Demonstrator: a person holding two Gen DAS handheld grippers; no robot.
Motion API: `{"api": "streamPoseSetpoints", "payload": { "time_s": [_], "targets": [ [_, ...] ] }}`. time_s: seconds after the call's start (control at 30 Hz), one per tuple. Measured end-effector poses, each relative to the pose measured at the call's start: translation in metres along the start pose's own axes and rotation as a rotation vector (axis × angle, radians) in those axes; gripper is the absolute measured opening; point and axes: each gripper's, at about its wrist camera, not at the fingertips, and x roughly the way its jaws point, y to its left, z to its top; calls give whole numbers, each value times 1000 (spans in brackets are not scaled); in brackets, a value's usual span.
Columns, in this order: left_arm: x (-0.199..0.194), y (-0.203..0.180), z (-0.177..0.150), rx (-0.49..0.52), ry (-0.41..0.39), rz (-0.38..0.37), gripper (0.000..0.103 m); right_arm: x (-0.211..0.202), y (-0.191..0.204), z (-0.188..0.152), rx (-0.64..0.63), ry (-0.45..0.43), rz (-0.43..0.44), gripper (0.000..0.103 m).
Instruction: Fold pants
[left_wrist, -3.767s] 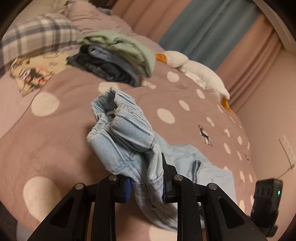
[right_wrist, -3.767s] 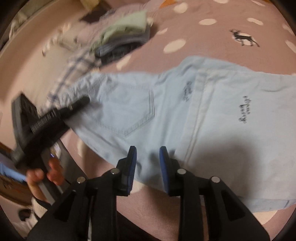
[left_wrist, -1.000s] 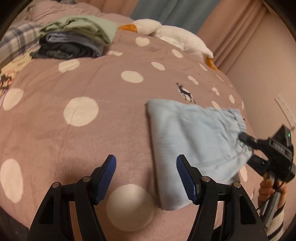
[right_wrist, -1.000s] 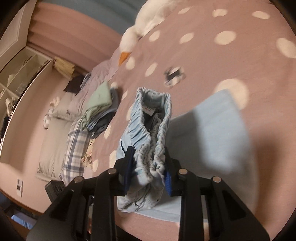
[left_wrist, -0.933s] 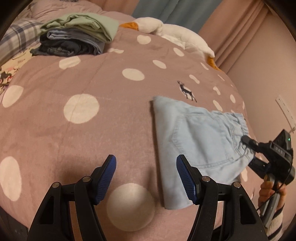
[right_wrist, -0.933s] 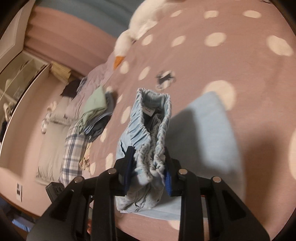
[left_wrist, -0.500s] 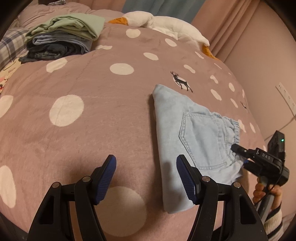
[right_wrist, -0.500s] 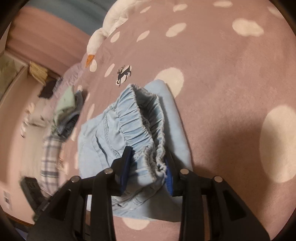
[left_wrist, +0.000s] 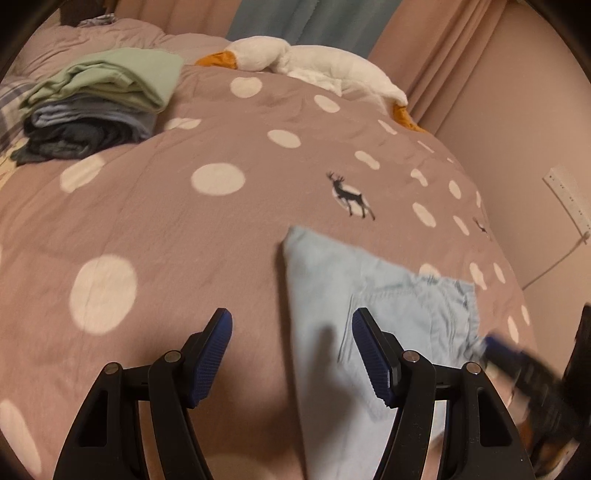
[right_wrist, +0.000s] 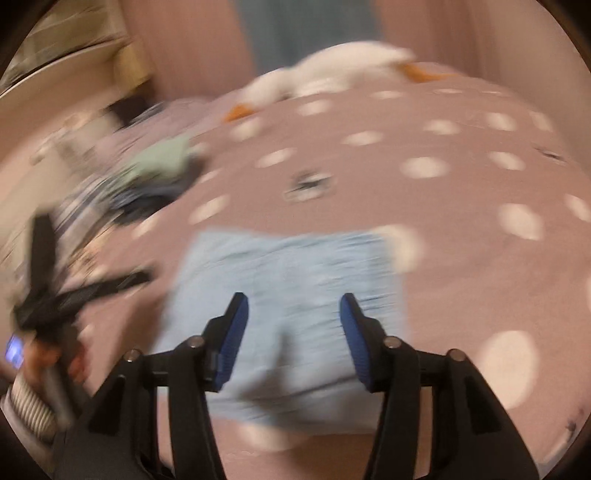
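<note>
The light-blue pants (left_wrist: 369, 295) lie folded flat on the pink dotted bedspread (left_wrist: 184, 221), back pocket and gathered waistband on top. My left gripper (left_wrist: 291, 332) hovers open over the left edge of the pants, nothing between its fingers. In the right wrist view, which is blurred by motion, the pants (right_wrist: 288, 266) lie under my right gripper (right_wrist: 293, 306). Its jaws are opening and the pads press on nothing. The right gripper (left_wrist: 517, 369) shows as a dark blur at the waistband side. The left gripper (right_wrist: 74, 291) is at the left, held by a hand (right_wrist: 40, 358).
A stack of folded clothes (left_wrist: 96, 107) with a green piece on top sits at the far left of the bed. A white goose plush (left_wrist: 314, 62) lies along the far edge below the curtains. A wall with a socket strip (left_wrist: 569, 199) runs on the right.
The right gripper brought the bunched waistband down onto the folded pants, let it go and opened, rolling as it pulled back. The left gripper stayed open and shifted slightly over the bed.
</note>
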Motion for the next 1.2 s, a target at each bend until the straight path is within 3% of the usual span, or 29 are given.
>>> {"api": "streamPoseSetpoints", "payload": {
  "time_s": [0.1, 0.13, 0.23, 0.37, 0.47, 0.57, 1.0, 1.2],
  "targets": [
    [9, -1, 13, -6, 4, -50, 64, 26, 33, -9, -86, 65, 128, 26],
    [12, -2, 16, -5, 5, -52, 56, 32, 43, -11, -104, 79, 158, 21],
    [27, -4, 23, 4, 29, -42, 46, 52, 71, -15, -149, 114, 240, 21],
    [46, -9, 27, 27, 53, -46, 35, 74, 90, -18, -190, 156, 266, 21],
    [65, -10, 27, 51, 101, -3, 35, 90, 96, -28, -232, 213, 226, 21],
    [84, -6, 24, 68, 148, 23, 35, 101, 91, -32, -217, 221, 241, 17],
    [82, -10, 24, 84, 132, 45, 36, 99, 80, -32, -172, 239, 287, 17],
    [60, -12, 17, 68, 118, 46, 36, 68, 75, -32, -181, 204, 279, 21]
  ]
}}
